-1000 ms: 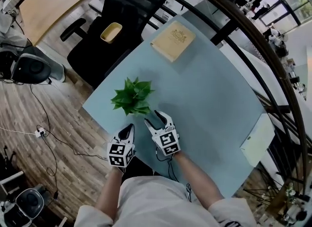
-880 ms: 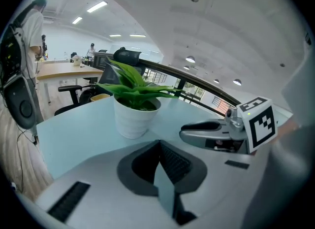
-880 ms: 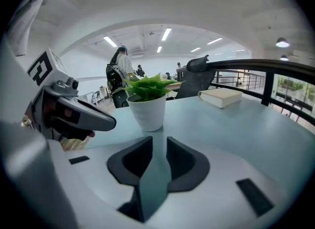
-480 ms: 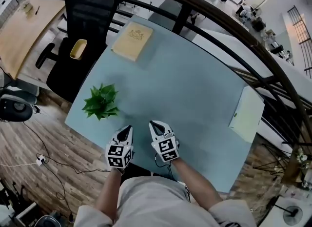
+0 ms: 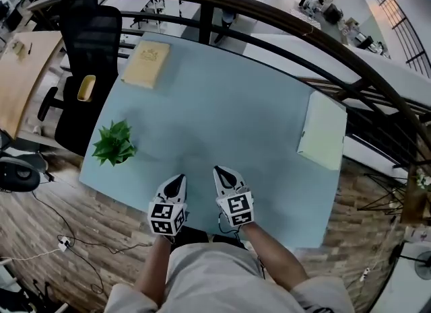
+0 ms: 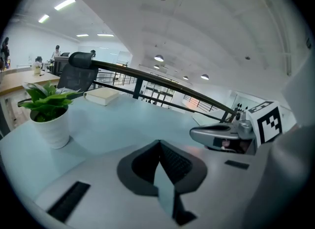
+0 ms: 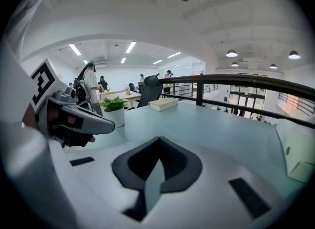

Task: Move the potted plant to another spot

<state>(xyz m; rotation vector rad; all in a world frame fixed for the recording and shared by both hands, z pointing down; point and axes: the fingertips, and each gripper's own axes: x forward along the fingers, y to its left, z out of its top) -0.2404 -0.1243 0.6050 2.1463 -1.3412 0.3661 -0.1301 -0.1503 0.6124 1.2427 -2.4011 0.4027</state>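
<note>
The potted plant (image 5: 114, 143), green leaves in a white pot (image 6: 49, 128), stands upright near the left edge of the pale blue table (image 5: 222, 110). Neither gripper touches it. My left gripper (image 5: 176, 182) hovers over the table's near edge, well to the right of the plant, shut and with nothing in it. My right gripper (image 5: 224, 175) is beside it, also shut and holding nothing. In the left gripper view the plant is at the far left and the right gripper (image 6: 221, 137) at the right. The right gripper view shows the plant (image 7: 114, 109) behind the left gripper (image 7: 74, 119).
A tan book (image 5: 146, 64) lies at the table's far left corner and a white box (image 5: 323, 130) at its right edge. A black office chair (image 5: 84, 56) with a yellow item (image 5: 86, 88) stands left of the table. A dark railing (image 5: 269, 22) curves behind.
The right gripper's jaws have gone from open to shut. Both grippers have drawn back to the right, away from the plant, which stays standing on the table.
</note>
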